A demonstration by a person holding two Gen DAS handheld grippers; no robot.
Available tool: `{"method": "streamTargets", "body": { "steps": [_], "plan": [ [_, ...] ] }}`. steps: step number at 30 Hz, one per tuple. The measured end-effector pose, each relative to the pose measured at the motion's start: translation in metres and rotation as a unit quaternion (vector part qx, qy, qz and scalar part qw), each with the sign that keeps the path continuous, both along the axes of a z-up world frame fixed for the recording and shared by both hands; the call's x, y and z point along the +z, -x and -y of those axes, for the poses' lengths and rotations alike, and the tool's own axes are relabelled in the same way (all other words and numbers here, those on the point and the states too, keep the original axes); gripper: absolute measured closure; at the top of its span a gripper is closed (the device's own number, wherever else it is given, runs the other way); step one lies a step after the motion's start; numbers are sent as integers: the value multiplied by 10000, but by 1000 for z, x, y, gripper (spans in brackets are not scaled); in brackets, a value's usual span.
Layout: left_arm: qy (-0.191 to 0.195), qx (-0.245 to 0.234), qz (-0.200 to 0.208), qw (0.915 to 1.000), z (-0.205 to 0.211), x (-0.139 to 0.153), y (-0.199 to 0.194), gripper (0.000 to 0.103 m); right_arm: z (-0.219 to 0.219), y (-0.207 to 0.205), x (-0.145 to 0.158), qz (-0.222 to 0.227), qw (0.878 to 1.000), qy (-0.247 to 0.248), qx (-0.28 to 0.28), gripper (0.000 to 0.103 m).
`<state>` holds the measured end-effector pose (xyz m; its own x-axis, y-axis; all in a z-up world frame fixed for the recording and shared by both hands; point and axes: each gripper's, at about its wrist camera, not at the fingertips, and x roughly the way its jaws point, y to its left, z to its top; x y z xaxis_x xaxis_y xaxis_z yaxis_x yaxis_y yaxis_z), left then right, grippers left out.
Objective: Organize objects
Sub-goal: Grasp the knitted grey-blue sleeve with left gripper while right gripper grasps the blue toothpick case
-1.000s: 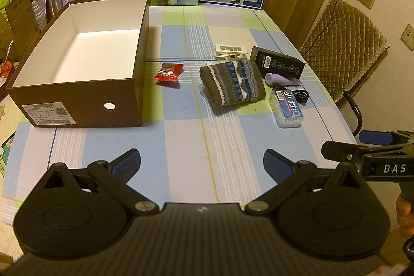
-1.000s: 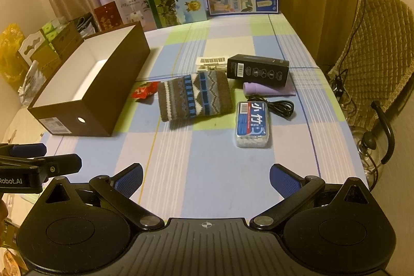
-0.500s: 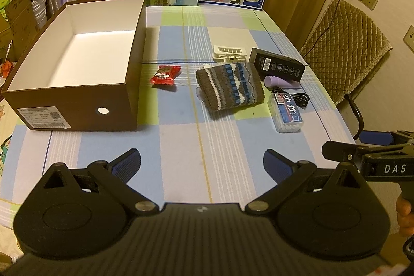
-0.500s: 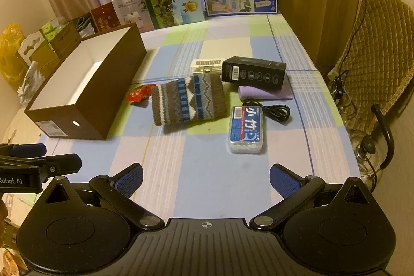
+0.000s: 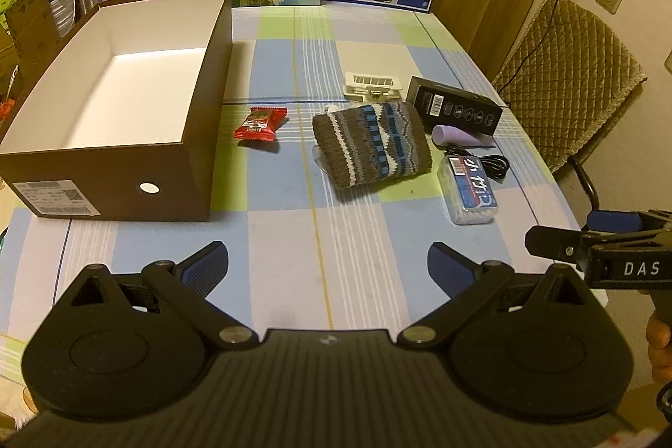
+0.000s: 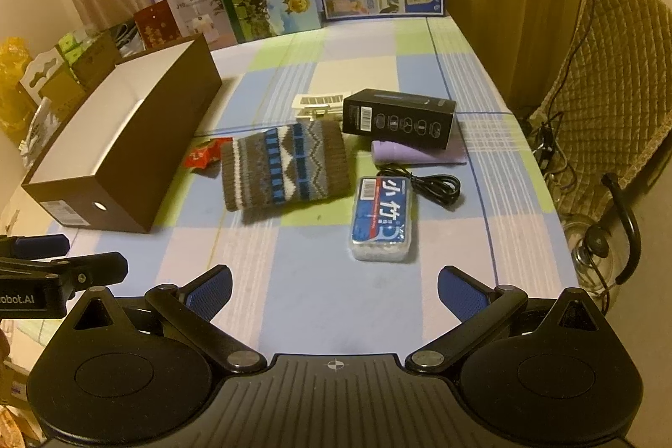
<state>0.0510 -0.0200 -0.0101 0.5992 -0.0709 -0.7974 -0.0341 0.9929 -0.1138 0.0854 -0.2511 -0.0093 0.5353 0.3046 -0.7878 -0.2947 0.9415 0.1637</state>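
Open brown box stands ahead-left of the left gripper; knitted pouch, blue packet and red candy lie ahead of both. Both the left and the right gripper are spread wide and empty. Probable risk: the soft pouch sags or snags the box rim if pinched at one edge.

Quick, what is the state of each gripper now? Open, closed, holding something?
Left gripper: open, holding nothing, above the table near its front edge.
Right gripper: open, holding nothing, just short of the cotton swab box.
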Motion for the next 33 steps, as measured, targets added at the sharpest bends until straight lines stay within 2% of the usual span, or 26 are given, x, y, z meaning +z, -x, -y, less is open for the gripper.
{"method": "streamTargets", "body": {
  "steps": [20,26,30,31,33],
  "plan": [
    [-227,-112,71,9997,24,-19,-58,3,12,-57,-22,-91,9999,-31,66,2],
    [-330,-186,105,9992,32,-30,-77,3,15,-78,-44,-85,9999,-109,33,2],
    [-335,-159,61,9993,33,-40,-88,3,11,-91,-59,-80,9999,34,66,2],
    [-339,-151,49,9993,32,-42,-91,3,10,-94,-63,-105,9999,88,69,4],
    [-348,-154,17,9993,33,-47,-96,3,7,-100,-71,-141,9998,137,97,18]
  ]
}}
